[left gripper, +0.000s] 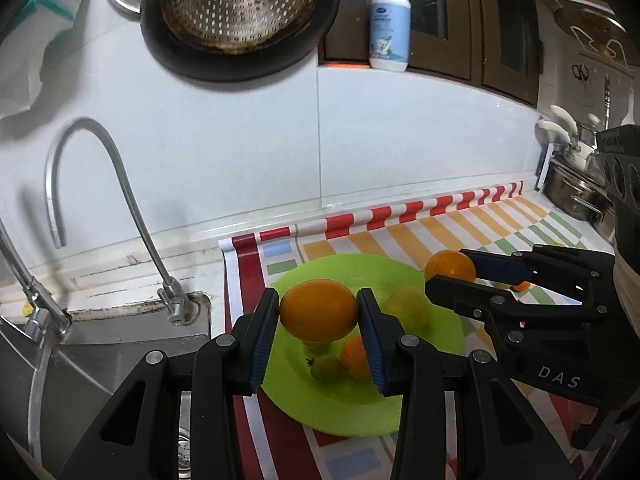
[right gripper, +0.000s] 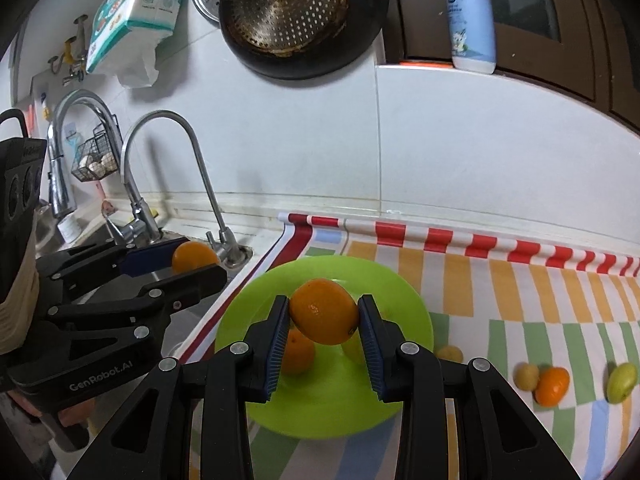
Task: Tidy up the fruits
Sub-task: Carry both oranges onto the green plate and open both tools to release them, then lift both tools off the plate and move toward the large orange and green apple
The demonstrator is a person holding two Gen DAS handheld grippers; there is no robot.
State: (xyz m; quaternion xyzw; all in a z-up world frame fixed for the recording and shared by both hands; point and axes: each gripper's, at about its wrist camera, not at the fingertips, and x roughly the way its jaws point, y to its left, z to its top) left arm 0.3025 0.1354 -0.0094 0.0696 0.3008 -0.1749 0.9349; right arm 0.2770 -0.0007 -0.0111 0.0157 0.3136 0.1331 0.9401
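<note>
My left gripper (left gripper: 318, 314) is shut on an orange (left gripper: 318, 310) and holds it above the green plate (left gripper: 440, 332). My right gripper (right gripper: 323, 314) is shut on a second orange (right gripper: 324, 310) above the same plate (right gripper: 400, 296). Each gripper shows in the other's view, the right one (left gripper: 452, 272) with its orange (left gripper: 448, 266), the left one (right gripper: 196, 260) with its orange (right gripper: 194, 256). On the plate lie a smaller orange (left gripper: 354, 358), a small green fruit (left gripper: 326, 368) and a yellow-green fruit (left gripper: 408, 306).
Loose fruit lies on the striped cloth (right gripper: 520, 304) to the right: a small orange (right gripper: 552, 386), two yellowish fruits (right gripper: 526, 376) (right gripper: 450, 354) and a green one (right gripper: 622, 382). A sink (left gripper: 120, 344) with taps (left gripper: 132, 208) is left. A pan (left gripper: 240, 20) hangs above. Pots (left gripper: 576, 192) stand far right.
</note>
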